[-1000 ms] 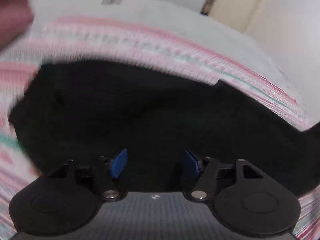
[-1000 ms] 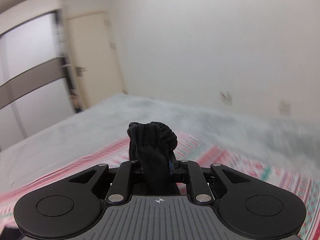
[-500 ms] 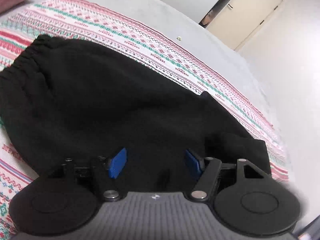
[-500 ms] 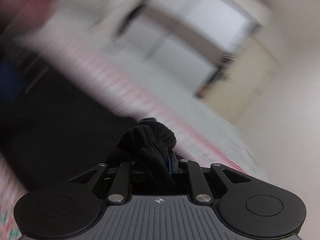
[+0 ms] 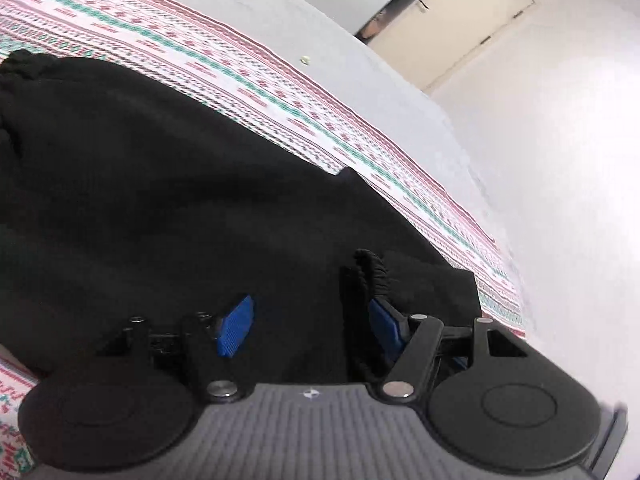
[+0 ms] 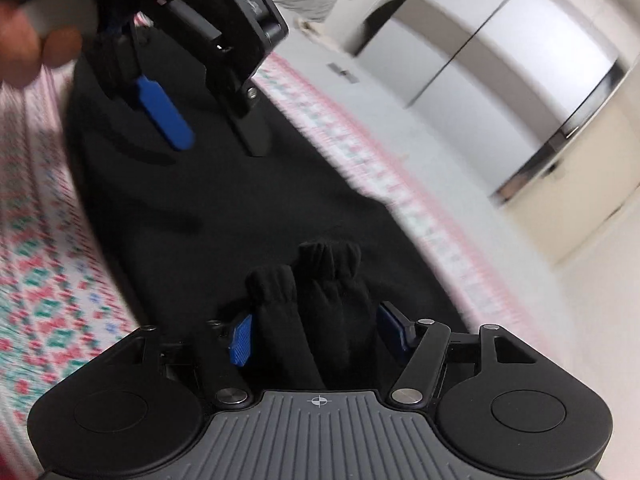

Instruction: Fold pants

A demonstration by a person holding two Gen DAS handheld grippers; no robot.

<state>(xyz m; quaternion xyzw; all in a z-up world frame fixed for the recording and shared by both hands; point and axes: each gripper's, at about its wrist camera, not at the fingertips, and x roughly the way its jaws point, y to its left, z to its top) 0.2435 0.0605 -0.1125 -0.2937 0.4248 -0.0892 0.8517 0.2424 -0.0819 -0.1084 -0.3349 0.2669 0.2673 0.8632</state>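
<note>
Black pants (image 5: 168, 184) lie spread on a patterned blanket; they also show in the right wrist view (image 6: 224, 200). My left gripper (image 5: 308, 328) is open low over the cloth, and a gathered cuff (image 5: 372, 268) stands just inside its right finger. It also appears in the right wrist view (image 6: 212, 136), hovering over the pants. My right gripper (image 6: 316, 336) is open, with two bunched black cuffs (image 6: 304, 280) standing loose between its blue pads.
The red, green and white patterned blanket (image 5: 256, 80) covers a grey bed (image 5: 320, 40). A white wall (image 5: 560, 160) lies to the right, and closet doors (image 6: 500, 52) stand beyond the bed. A hand (image 6: 24, 40) holds the left gripper.
My right gripper swung down over the pants and its jaws opened off the cuffs. The cuff has come to rest beside my left gripper's right finger.
</note>
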